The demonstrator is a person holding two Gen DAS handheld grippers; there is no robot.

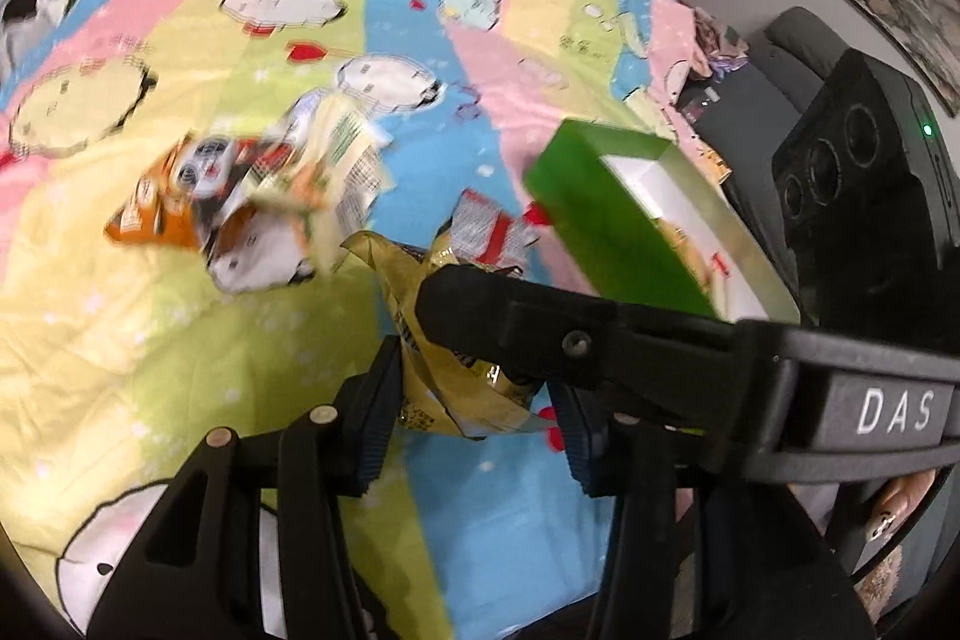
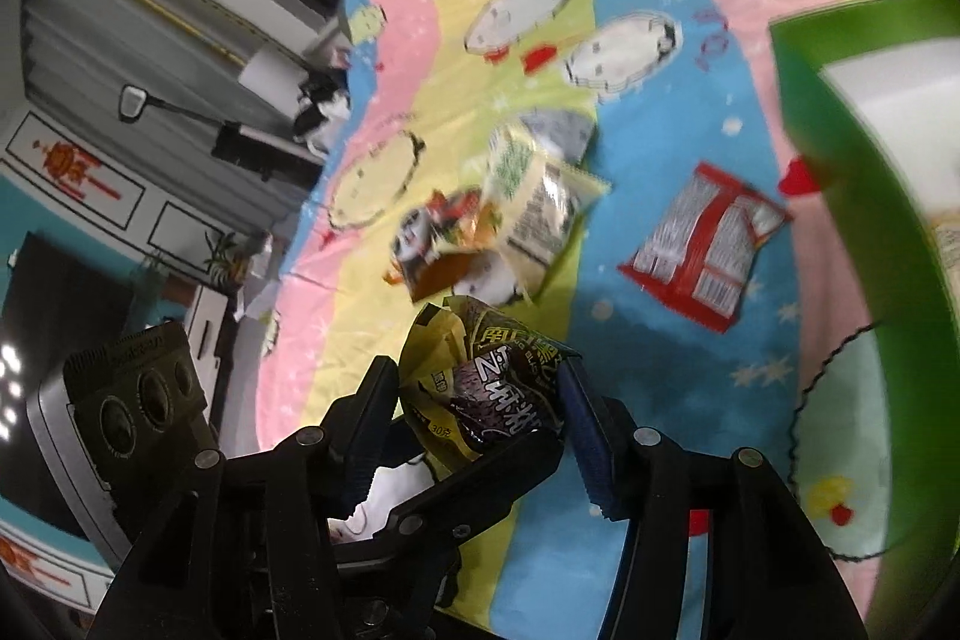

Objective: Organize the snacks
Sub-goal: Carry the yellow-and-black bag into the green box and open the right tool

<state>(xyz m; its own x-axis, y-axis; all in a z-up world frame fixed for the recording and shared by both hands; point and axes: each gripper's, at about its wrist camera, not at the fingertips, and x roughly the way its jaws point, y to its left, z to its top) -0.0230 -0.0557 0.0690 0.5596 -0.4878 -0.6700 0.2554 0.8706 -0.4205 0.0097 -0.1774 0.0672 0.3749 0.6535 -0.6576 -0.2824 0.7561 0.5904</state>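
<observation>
Nearest the lens in both wrist views is a crumpled yellow-and-brown snack packet [image 2: 480,388], held up off the bed between the two grippers. The right gripper [image 2: 480,424] has its jaws on either side of the packet, the blue-padded finger against its right edge and the other finger touching its left, so it is pinching the packet. In the left wrist view the same packet [image 1: 456,376] sits between the jaws of the left gripper [image 1: 474,412], which also appear pressed on it, while the right gripper's finger crosses above.

Beyond the packet, on the striped cartoon bedsheet [image 2: 528,58], lies a red-and-silver snack bag [image 2: 702,250], to the packet's upper right. A loose pile of snack bags [image 2: 498,220], pale yellow over orange, lies just behind the packet. A green box [image 2: 852,196] stands right of the red bag, its open white inside showing.
</observation>
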